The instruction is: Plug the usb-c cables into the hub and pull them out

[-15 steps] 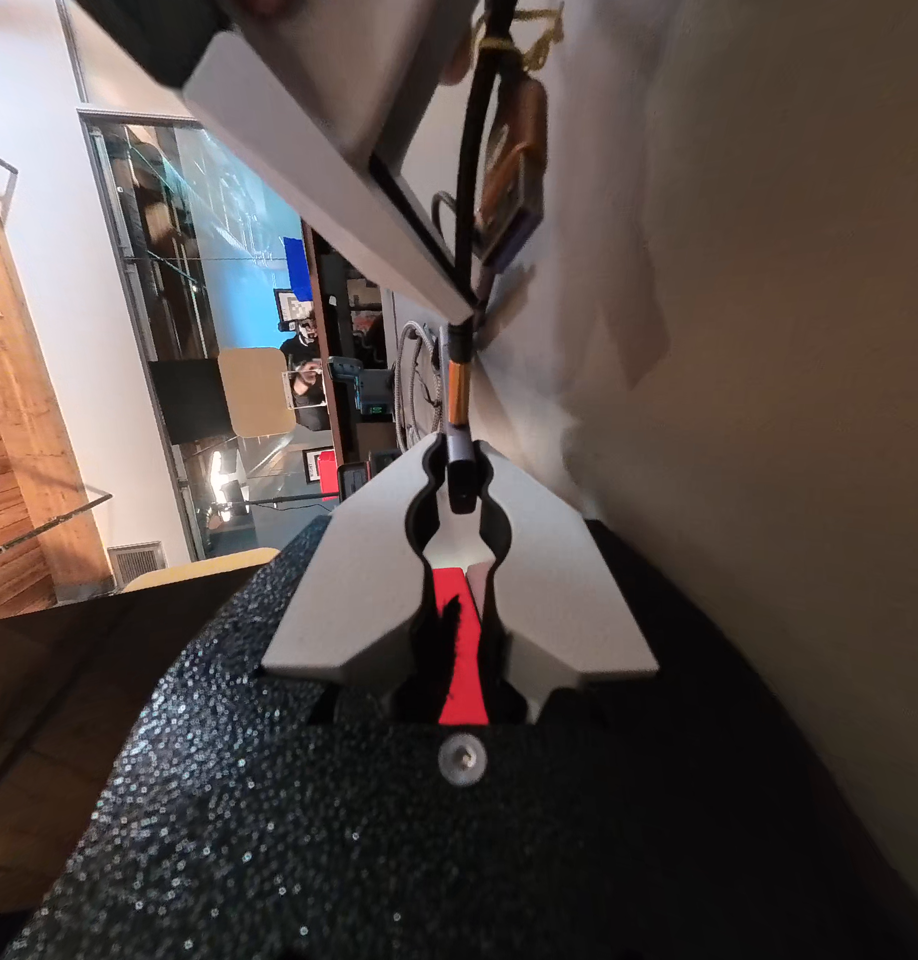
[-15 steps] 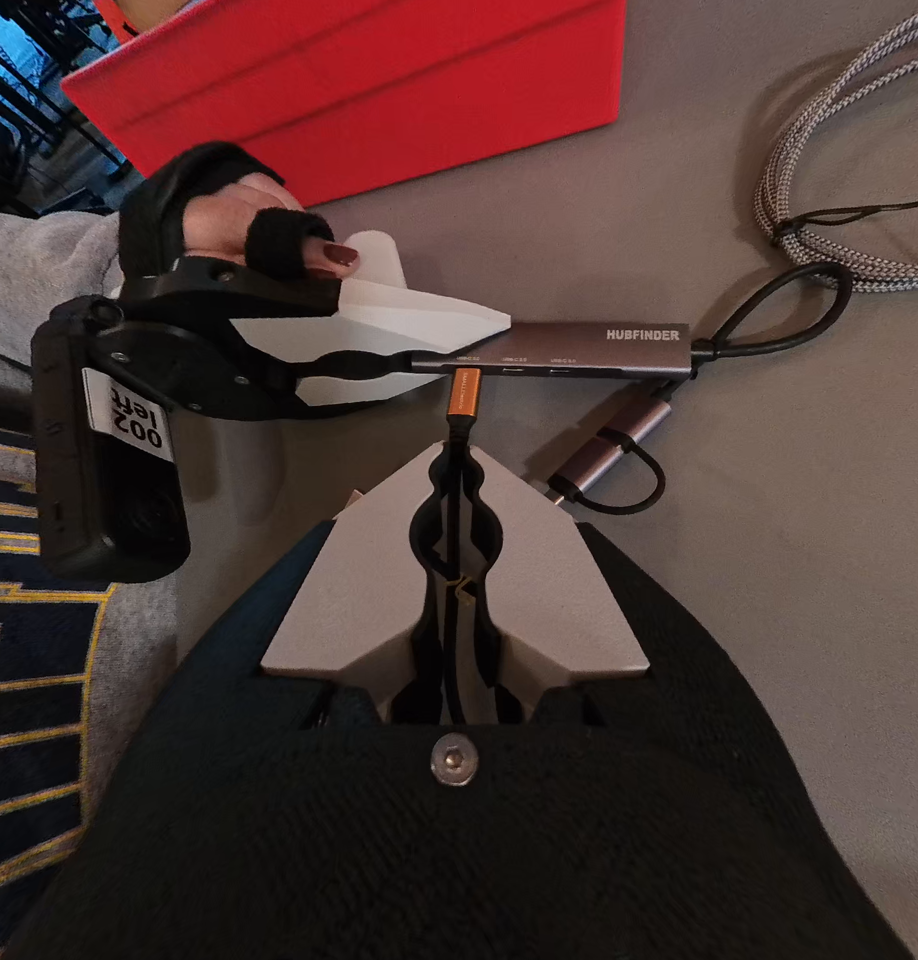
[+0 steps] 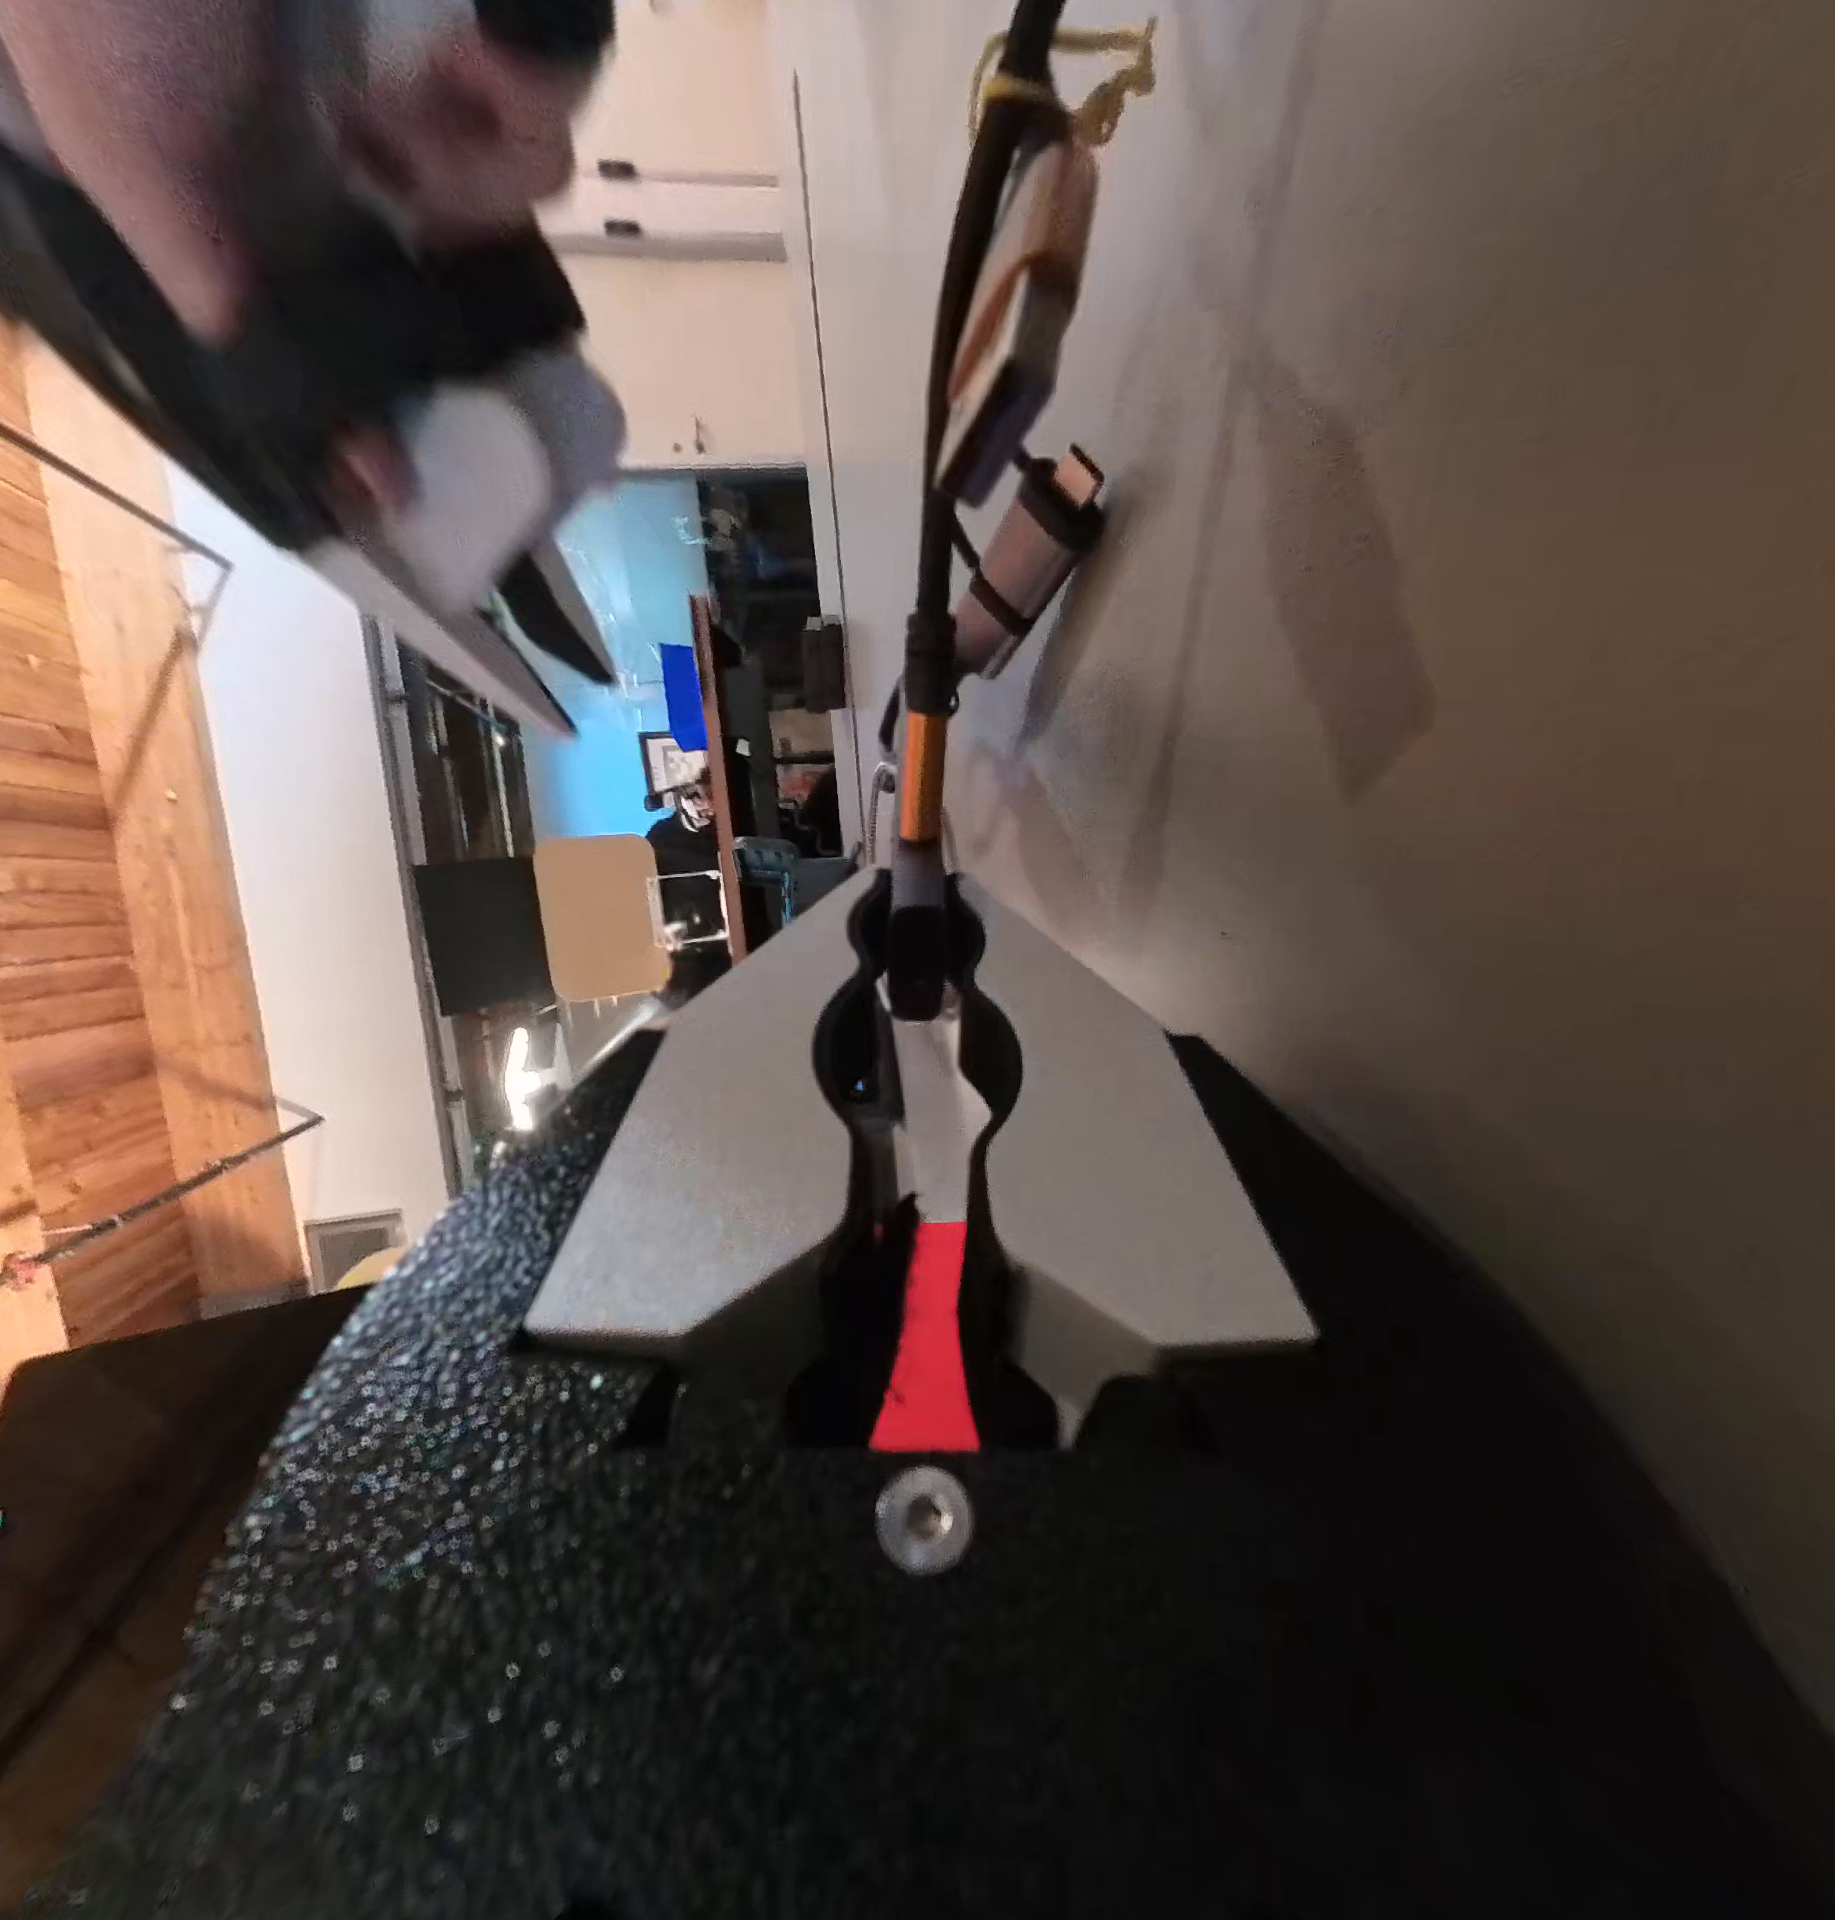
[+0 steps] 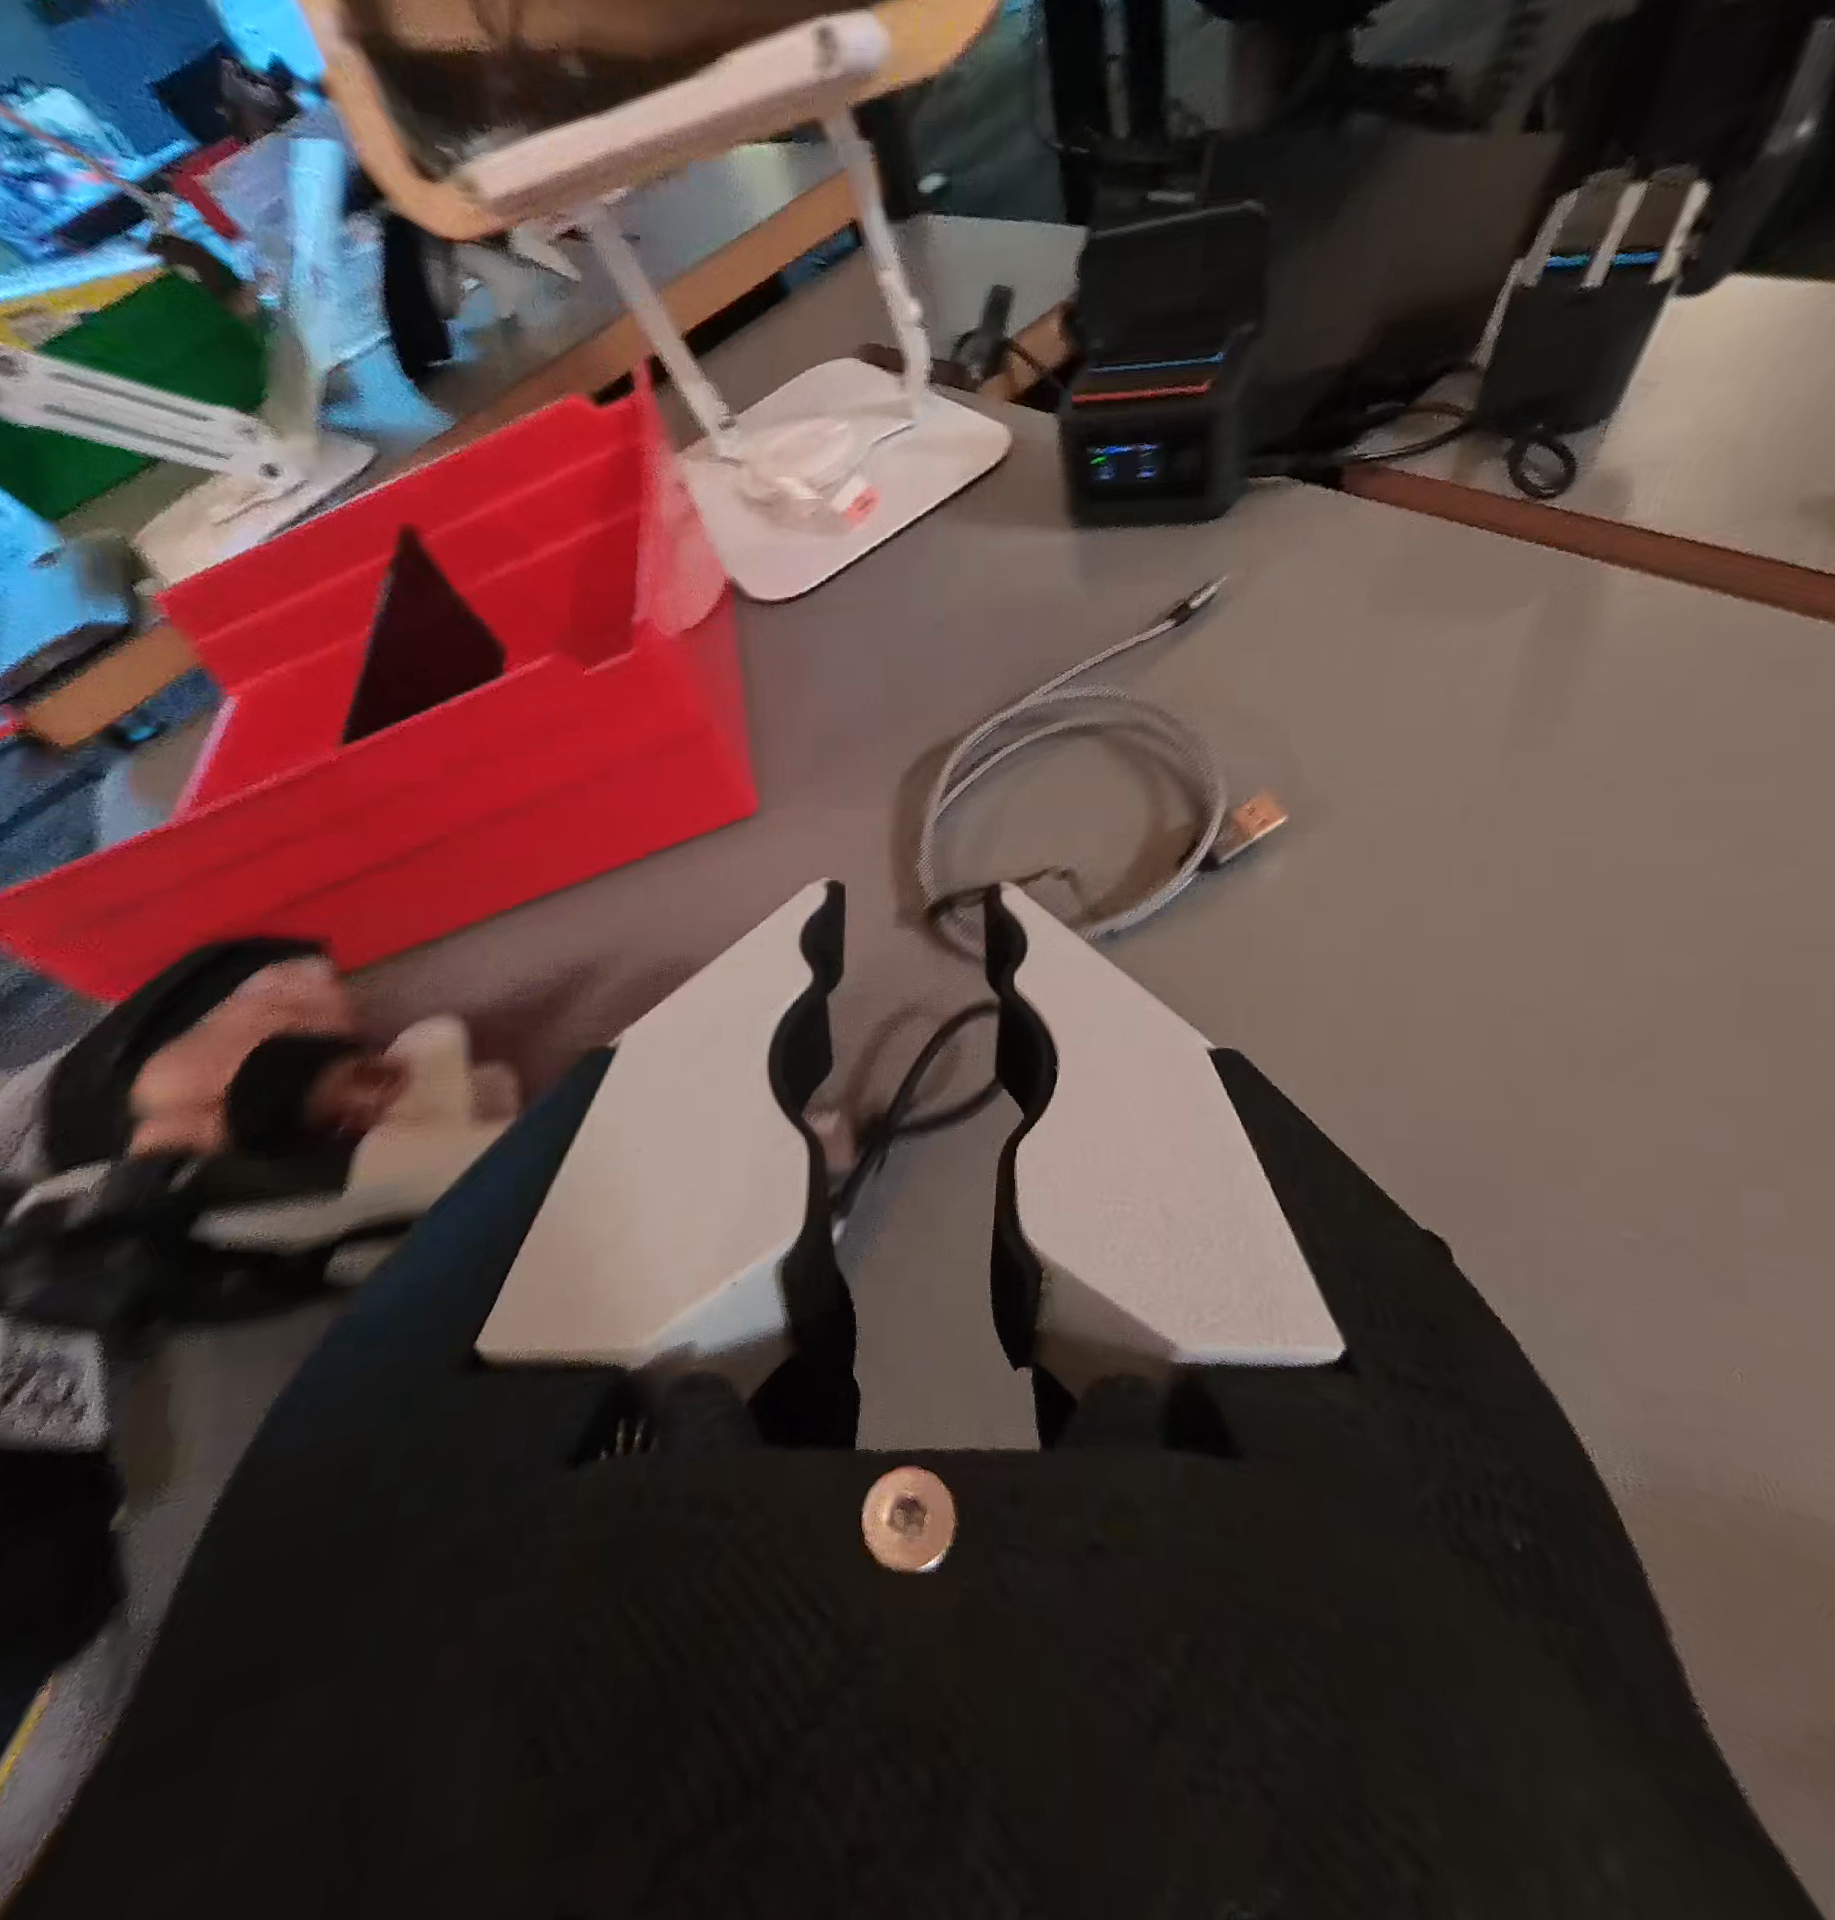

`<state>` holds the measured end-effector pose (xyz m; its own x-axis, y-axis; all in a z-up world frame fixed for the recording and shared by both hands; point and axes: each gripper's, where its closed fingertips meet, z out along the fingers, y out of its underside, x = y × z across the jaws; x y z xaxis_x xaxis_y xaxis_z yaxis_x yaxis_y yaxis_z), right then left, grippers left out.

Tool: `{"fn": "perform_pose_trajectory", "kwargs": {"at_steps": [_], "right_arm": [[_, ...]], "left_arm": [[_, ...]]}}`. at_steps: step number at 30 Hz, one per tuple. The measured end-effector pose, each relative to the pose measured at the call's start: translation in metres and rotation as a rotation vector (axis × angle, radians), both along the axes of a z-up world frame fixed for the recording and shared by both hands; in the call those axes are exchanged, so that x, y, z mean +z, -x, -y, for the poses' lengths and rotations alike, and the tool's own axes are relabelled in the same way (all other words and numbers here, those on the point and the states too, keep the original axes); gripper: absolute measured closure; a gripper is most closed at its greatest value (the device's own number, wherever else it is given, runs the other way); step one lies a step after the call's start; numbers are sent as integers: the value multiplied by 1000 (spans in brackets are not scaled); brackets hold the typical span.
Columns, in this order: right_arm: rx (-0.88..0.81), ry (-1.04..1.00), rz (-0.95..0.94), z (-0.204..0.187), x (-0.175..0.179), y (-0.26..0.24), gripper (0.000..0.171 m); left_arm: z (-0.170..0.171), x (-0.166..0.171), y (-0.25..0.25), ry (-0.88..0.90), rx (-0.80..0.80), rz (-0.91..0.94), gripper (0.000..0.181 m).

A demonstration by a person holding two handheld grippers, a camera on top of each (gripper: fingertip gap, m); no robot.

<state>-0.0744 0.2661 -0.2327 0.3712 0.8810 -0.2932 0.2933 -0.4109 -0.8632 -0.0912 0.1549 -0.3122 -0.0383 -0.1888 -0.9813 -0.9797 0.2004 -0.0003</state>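
Fingers of my left gripper (image 3: 918, 935) are clamping the hub (image 3: 918, 961) edge-on beside the table (image 3: 1515, 727), orange plug (image 3: 921, 774) seated; my right gripper (image 4: 913, 914) is hovering agape, empty.

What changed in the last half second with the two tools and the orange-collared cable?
The right tool let go of the orange-collared cable, opened and drew up and away from the hub; its view now takes in the red box and braided cable. The left tool stays shut on the hub's end, and the cable remains plugged in.
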Motion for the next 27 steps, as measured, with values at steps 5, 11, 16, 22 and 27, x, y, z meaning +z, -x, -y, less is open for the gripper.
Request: {"fn": "perform_pose_trajectory", "kwargs": {"at_steps": [5, 11, 16, 22, 27], "right_arm": [[-33, -34, 210, -56, -33, 71, 154], [37, 128, 480, -85, -85, 138, 146], [-8, 73, 684, -100, -108, 144, 136], [44, -110, 738, -102, -106, 138, 170], [39, -370, 645, -107, -49, 106, 170]], "left_arm": [[0, -6, 4, 25, -33, -35, 175], [1, -7, 7, 42, -37, -13, 175], [2, -6, 7, 60, -40, 11, 175], [4, -5, 7, 73, -41, 22, 175], [0, -3, 17, 77, 34, 46, 175]]}}
